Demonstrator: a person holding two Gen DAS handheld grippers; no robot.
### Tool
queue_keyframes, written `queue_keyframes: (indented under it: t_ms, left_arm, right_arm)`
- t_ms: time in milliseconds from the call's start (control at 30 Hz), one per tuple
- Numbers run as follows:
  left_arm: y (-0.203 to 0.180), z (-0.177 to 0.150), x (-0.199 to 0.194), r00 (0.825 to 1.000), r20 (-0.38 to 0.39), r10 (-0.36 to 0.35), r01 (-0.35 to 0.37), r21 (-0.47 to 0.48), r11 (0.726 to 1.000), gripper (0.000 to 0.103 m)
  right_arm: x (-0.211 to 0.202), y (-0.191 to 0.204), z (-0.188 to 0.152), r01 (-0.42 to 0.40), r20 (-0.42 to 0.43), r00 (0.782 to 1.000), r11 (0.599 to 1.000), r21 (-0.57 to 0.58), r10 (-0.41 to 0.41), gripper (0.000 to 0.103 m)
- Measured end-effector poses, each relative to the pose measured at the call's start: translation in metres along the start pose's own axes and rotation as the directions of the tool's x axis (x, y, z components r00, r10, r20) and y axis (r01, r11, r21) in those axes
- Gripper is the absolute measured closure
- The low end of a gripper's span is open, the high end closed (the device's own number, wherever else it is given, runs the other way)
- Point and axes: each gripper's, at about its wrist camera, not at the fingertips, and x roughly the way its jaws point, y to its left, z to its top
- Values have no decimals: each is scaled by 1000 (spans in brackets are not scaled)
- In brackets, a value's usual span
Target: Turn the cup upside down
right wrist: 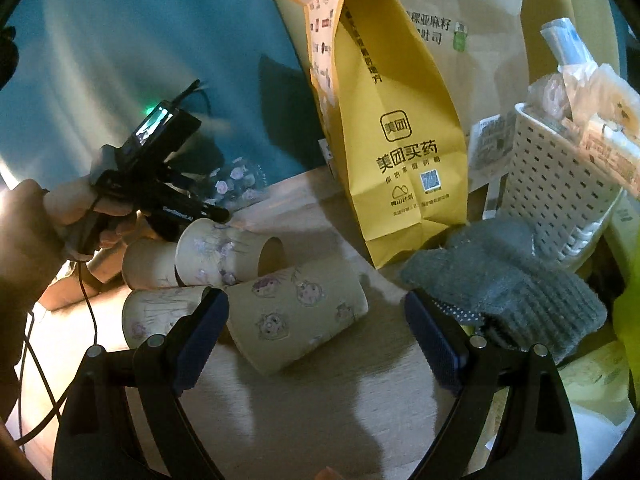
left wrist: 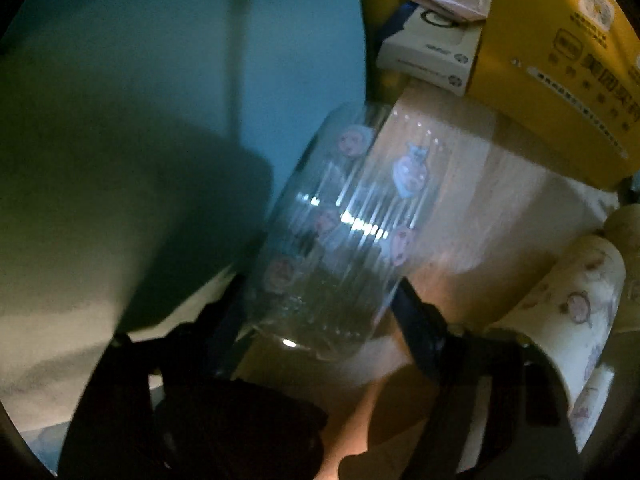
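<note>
Two tongs in view. My left tongs (left wrist: pixel 320 300) are clamped on the clear glass cup (left wrist: pixel 336 232), tilted, lifted off the wooden table (left wrist: pixel 480 216). My right tongs (right wrist: pixel 316 340) are spread apart, empty, over paper cups (right wrist: pixel 296 312) lying on their sides near the yellow bag (right wrist: pixel 396 140).

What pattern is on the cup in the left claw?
Clear ribbed cup with small pink cartoon stickers; best seen in the left wrist view.

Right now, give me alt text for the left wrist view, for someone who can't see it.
The left tool grips a clear ribbed cup with cartoon stickers, tilted above a wooden table. A yellow paper bag stands behind, and paper cups lie at right.
</note>
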Motion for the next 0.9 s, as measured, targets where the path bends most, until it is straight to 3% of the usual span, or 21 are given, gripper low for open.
queue_keyframes:
  t_ms: [267,500,700,900]
  left_arm:
    - [-8,-8,-18,999,51,4,-5,14,1000,33]
    - [-20,-28,-77,990,142,18,-19,7,1000,34]
    - [-32,-68,-132,976,214,34,-33,-6,999,35]
    - [-70,-108,-180,963,270,9,-6,-10,1000,35]
  right_arm:
    - [-13,3,-1,10,20,1000,1000,6,-10,11]
    - [-35,12,2,9,51,999,1000,-16,-8,11]
    - [-70,24,-9,1,97,995,999,-46,3,11]
    - [-115,36,-35,-8,136,991,998,-61,16,11]
